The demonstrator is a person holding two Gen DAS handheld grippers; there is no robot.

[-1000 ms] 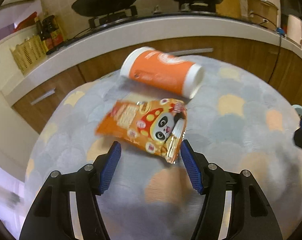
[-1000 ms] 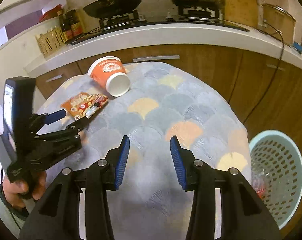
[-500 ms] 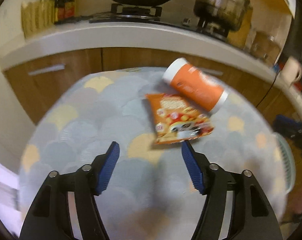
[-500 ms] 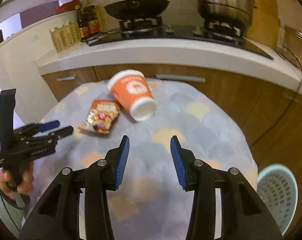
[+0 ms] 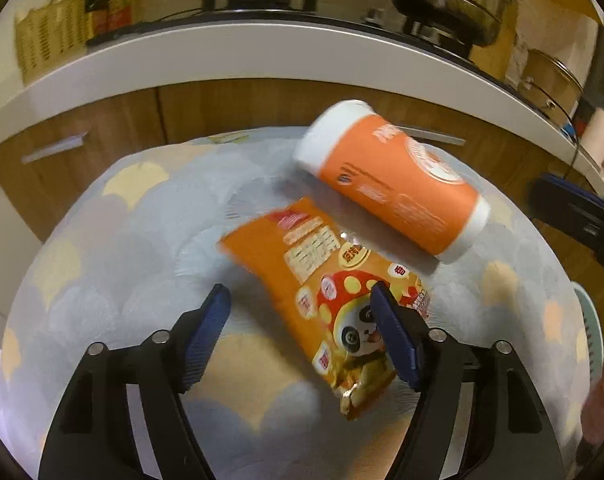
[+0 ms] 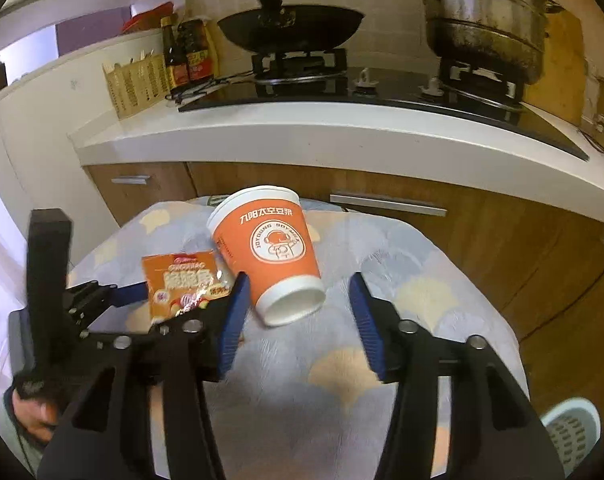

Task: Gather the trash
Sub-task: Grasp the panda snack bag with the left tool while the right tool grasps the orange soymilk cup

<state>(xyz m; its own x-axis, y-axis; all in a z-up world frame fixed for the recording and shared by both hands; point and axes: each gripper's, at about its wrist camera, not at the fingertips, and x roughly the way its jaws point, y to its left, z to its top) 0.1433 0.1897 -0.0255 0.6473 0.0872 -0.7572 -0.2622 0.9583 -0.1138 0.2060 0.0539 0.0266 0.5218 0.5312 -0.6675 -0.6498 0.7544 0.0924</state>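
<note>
An orange snack bag with a panda (image 5: 334,300) lies flat on the round patterned table (image 5: 142,280). An orange paper cup (image 5: 398,196) lies on its side just beyond it. My left gripper (image 5: 300,312) is open, its jaws around the near part of the bag, the right jaw over the bag's edge. In the right wrist view the cup (image 6: 274,252) lies with its base toward me and the bag (image 6: 182,280) lies to its left. My right gripper (image 6: 296,300) is open with the cup's base between the fingertips. The left gripper (image 6: 114,296) shows at the bag.
A light blue mesh basket (image 6: 574,428) stands on the floor at the table's right. Behind the table runs a wooden cabinet (image 6: 422,216) under a white counter with a wok (image 6: 290,28), a steel pot (image 6: 486,16) and bottles (image 6: 186,52).
Both grippers have moved forward. The left one now straddles the snack bag. The right one has closed in on the cup, whose base now lies between its open fingers.
</note>
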